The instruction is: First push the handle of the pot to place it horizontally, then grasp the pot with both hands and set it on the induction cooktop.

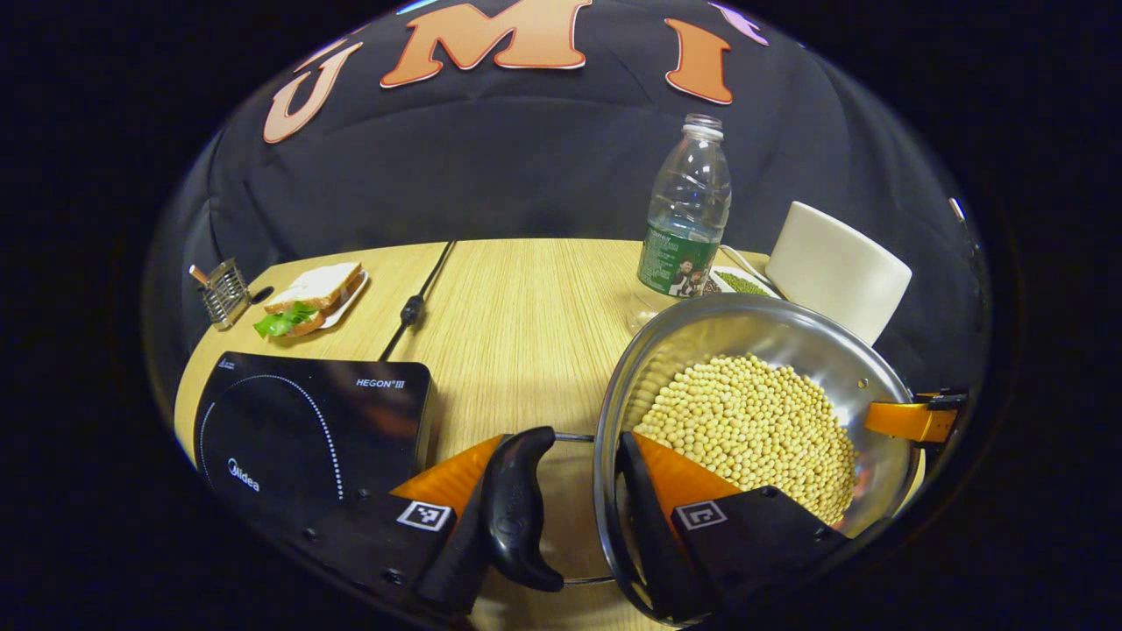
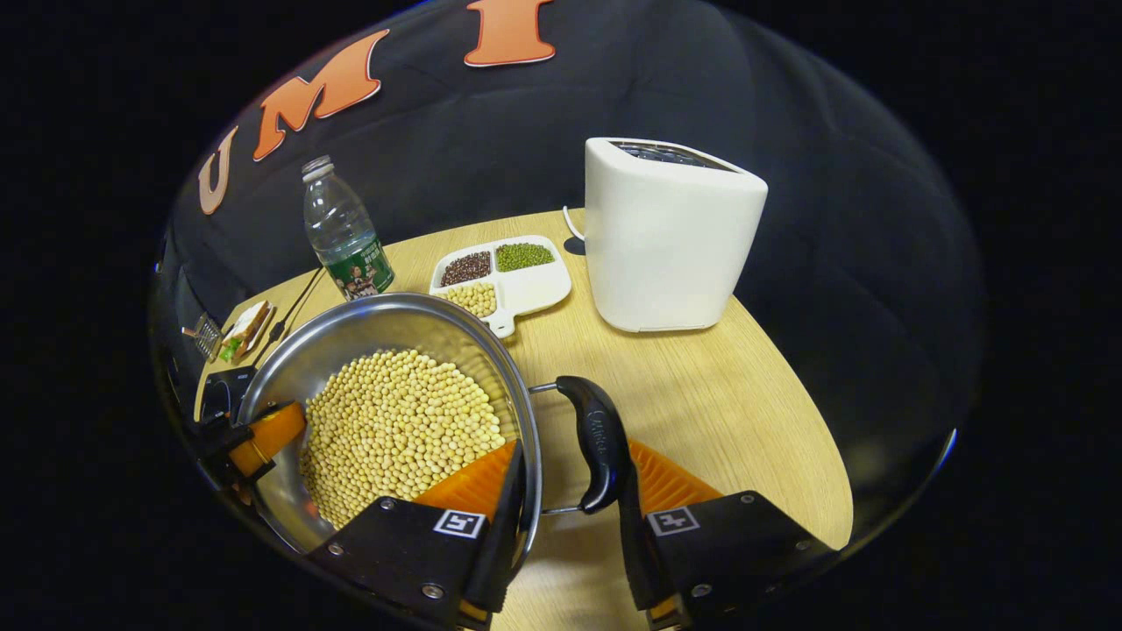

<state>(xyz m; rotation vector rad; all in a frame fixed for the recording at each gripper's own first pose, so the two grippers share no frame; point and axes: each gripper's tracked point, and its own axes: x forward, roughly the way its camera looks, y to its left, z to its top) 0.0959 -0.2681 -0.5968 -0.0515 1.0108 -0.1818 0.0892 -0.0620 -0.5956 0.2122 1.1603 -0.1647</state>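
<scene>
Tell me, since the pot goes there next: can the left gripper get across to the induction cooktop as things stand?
Probably yes. The induction cooktop lies just beside the left gripper, with bare table between; its top looks free. But the gripper straddles the pot handle.

silver pot (image 1: 793, 346) of pale yellow beans (image 1: 754, 429), black cooktop (image 1: 307, 429), white toaster (image 2: 666, 237), light woodgrain table (image 1: 526, 307)

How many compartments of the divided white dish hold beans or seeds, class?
3. In the divided dish, dark seeds lie far left, green beans far right, pale beans near left. The fourth section looks bare.
</scene>
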